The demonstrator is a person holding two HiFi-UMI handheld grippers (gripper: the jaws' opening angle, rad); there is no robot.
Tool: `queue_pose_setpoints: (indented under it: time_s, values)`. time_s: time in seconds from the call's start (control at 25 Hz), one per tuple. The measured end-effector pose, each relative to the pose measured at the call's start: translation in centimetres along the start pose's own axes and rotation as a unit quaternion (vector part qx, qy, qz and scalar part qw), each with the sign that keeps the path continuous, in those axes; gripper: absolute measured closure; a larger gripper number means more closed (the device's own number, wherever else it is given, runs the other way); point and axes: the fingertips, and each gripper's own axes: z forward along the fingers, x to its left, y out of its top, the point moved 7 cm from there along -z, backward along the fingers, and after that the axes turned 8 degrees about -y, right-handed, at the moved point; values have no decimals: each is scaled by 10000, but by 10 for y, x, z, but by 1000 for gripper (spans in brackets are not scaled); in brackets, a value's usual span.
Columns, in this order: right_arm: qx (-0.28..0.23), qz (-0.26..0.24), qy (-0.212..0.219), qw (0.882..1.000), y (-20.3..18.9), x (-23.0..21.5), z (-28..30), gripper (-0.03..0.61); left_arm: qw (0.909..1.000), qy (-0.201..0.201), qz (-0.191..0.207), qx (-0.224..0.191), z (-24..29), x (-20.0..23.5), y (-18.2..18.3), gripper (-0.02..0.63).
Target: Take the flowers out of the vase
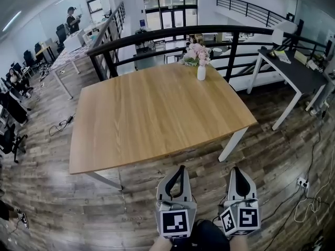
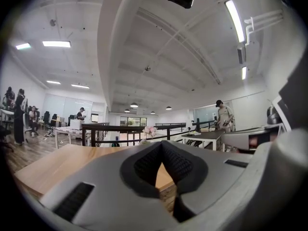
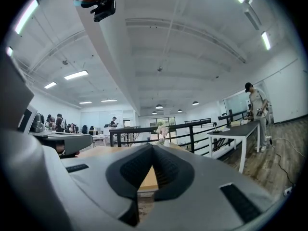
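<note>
Both hands sit low at the near side, short of the surface (image 1: pixel 157 114). Left gripper (image 1: pixel 181 170): fingers (image 2: pixel 144 166) clenched tip to tip, nothing between them. Right gripper (image 1: pixel 236 170): clenched too, and empty. The vase (image 1: pixel 201 72) stands upright at the far edge, flowers (image 1: pixel 196 53) rising straight up from it. It's ahead, between the two grippers' lines, neither clearly nearer. My guess: cross the whole surface, open up, then draw the stems upward.
</note>
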Motion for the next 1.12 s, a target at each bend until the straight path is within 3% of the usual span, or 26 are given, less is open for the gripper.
queue_pose_setpoints:
  time_s: [0.44, 1.12]
  values:
    - [117, -34, 57, 9999, 1, -6, 36, 569, 9999, 58, -62, 87, 32, 8, -1, 578]
    - [115, 34, 492, 9987, 13, -52, 169, 569, 9987, 477, -92, 118, 155, 19, 12, 578]
